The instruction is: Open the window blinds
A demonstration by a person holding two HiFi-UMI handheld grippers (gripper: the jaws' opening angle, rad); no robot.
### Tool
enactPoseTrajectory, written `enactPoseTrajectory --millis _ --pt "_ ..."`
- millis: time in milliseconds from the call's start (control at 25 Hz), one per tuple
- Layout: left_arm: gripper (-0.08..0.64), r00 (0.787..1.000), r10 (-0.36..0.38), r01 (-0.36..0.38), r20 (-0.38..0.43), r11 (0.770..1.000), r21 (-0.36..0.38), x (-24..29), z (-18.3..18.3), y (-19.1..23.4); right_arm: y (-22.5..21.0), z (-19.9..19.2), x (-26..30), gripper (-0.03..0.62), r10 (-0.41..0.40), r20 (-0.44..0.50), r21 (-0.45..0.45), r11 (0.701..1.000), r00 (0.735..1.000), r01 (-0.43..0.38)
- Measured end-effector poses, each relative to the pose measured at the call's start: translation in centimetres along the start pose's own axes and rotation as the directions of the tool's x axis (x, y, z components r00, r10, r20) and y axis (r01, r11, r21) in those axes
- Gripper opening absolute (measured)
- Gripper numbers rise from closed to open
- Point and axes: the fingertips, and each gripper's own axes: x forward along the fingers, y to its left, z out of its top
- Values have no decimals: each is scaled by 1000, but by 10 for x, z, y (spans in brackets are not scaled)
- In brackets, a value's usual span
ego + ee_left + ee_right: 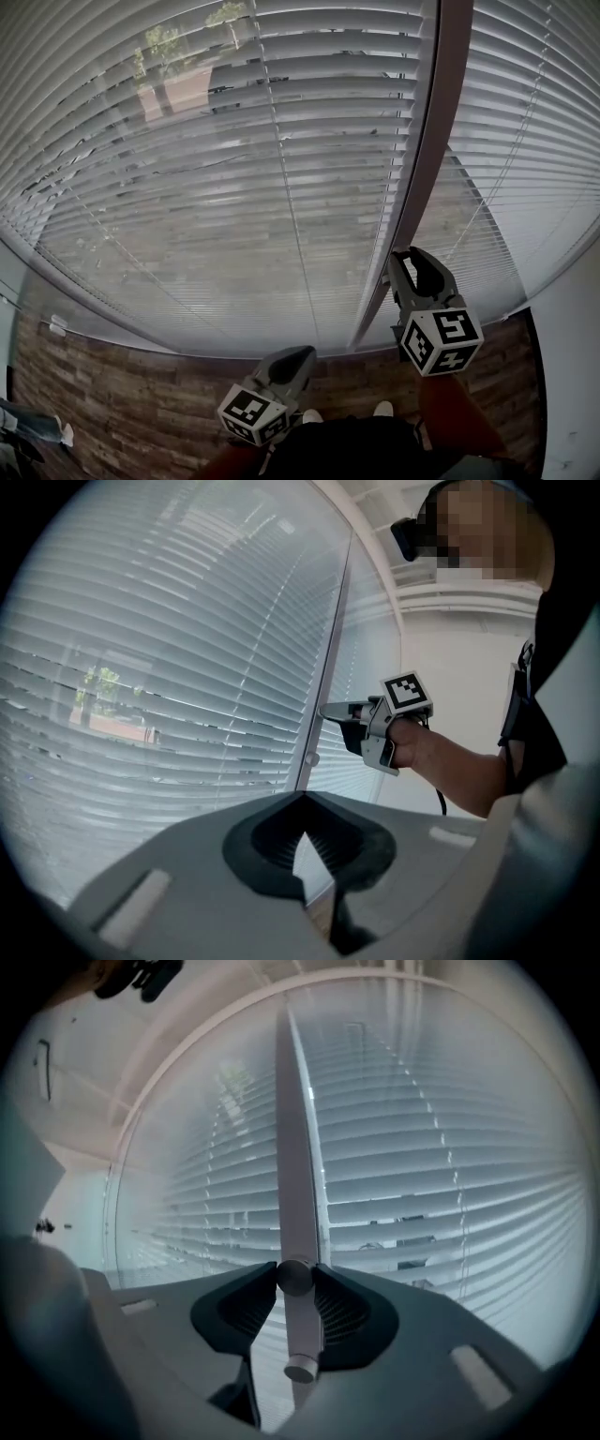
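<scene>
Floor [122,403]: brown wood-look planks. Standing on it: one white shoe toe [309,414] and a second shoe toe [382,409] to its right. Small white object [58,325] at left, unidentified.

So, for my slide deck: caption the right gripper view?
Right gripper, jaws pinching the tilt wand in front of the window blinds.

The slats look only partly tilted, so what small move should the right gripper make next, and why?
Probably roll the right gripper to twist the slim grey tilt wand about its length: the jaws press on it near its lower end, and the white slatted window blinds show only narrow gaps to the outdoors.
</scene>
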Motion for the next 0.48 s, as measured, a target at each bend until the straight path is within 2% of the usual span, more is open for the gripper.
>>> enactPoseTrajectory --millis 120,280,400,480 --pt "2 1000 4 -4 -9 1000 -3 1 0 1 0 1 1 150 -25 -21 -142 990 999 22" --pt "1 1000 12 -12 -12 1000 5 0 3 0 1 -2 1 150 -43 -40 -246 969 998 32" --pt "2 1000 11 -11 -5 1000 3 -2 2 0 5 -2 0 150 -59 -47 -325 945 997 40" --pt "2 1000 9 -9 1 1000 2 -5 1 0 9 -2 -1 150 -75 -50 -393 918 996 49"
